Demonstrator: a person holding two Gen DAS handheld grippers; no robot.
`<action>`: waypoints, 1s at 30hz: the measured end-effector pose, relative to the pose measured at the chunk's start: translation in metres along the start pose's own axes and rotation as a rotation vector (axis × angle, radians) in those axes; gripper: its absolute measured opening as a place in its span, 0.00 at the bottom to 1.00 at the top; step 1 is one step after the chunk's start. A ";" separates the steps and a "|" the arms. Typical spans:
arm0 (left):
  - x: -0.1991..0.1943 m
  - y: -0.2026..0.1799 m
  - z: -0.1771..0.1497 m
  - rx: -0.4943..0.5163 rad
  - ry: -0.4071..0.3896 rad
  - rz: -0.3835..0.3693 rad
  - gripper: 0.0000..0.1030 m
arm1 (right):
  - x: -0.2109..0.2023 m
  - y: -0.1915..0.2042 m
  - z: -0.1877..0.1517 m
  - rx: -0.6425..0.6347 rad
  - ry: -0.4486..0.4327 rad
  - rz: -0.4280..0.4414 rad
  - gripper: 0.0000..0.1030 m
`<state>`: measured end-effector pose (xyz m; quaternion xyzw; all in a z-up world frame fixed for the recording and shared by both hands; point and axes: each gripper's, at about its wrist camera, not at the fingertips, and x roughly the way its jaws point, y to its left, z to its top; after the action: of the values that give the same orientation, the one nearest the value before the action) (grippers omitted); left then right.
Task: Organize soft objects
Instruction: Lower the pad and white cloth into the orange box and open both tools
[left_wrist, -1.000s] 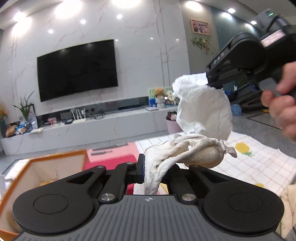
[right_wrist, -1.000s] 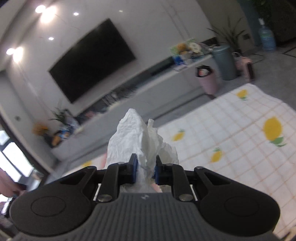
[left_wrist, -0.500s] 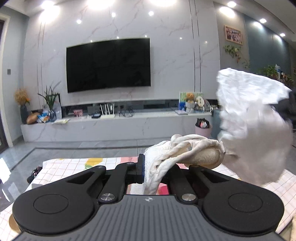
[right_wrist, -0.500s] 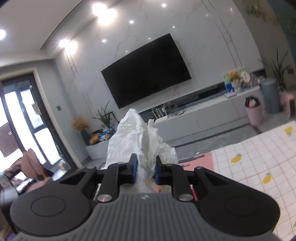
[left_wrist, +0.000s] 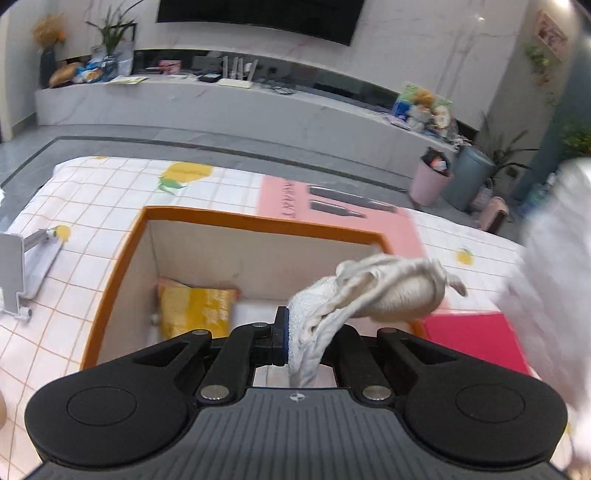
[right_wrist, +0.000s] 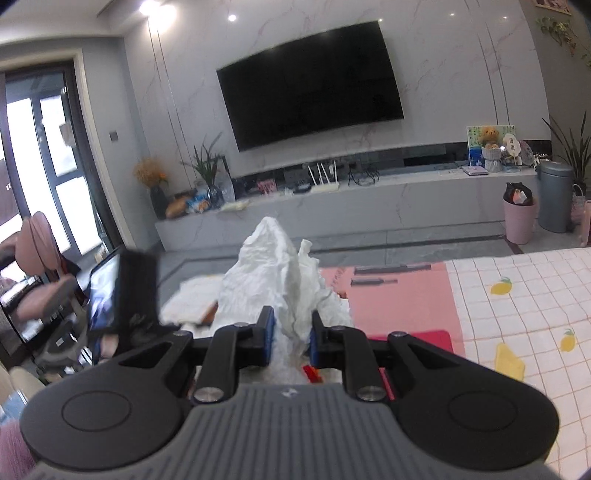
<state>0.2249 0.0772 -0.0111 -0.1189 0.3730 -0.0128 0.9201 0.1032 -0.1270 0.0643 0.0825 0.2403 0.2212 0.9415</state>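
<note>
Two grippers: left gripper (left_wrist: 299, 332), right gripper (right_wrist: 291, 334). One cream towel (left_wrist: 373, 288), one white tissue wad (right_wrist: 277, 273), one orange box (left_wrist: 122, 266), one yellow packet (left_wrist: 195, 310), two bins.

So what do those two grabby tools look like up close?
Both tools, left and right, are matte black plastic with a grey ribbed middle plate, two round black discs at the sides, silver screws on jointed links, and blue pads inside the fingers.

Swung my left gripper (left_wrist: 306, 332) with its towel (left_wrist: 369, 291) round and tipped it down: the orange-rimmed box (left_wrist: 258, 221) now sits right under it (yellow packet (left_wrist: 195, 310) inside). My right gripper (right_wrist: 291, 332) rolled level, paper (right_wrist: 280, 280) now facing the TV (right_wrist: 310, 81).
</note>
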 end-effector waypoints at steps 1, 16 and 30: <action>0.004 0.003 0.002 -0.007 -0.006 -0.007 0.05 | 0.003 -0.002 -0.003 0.007 0.009 -0.002 0.16; -0.038 0.065 0.012 -0.274 0.018 -0.014 0.84 | 0.024 0.012 -0.019 -0.026 0.075 -0.032 0.17; -0.075 0.068 0.003 -0.062 -0.127 0.217 0.84 | 0.080 0.051 0.006 -0.135 0.175 -0.069 0.17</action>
<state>0.1684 0.1521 0.0262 -0.1067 0.3250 0.1059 0.9337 0.1493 -0.0457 0.0495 -0.0091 0.3091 0.2105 0.9274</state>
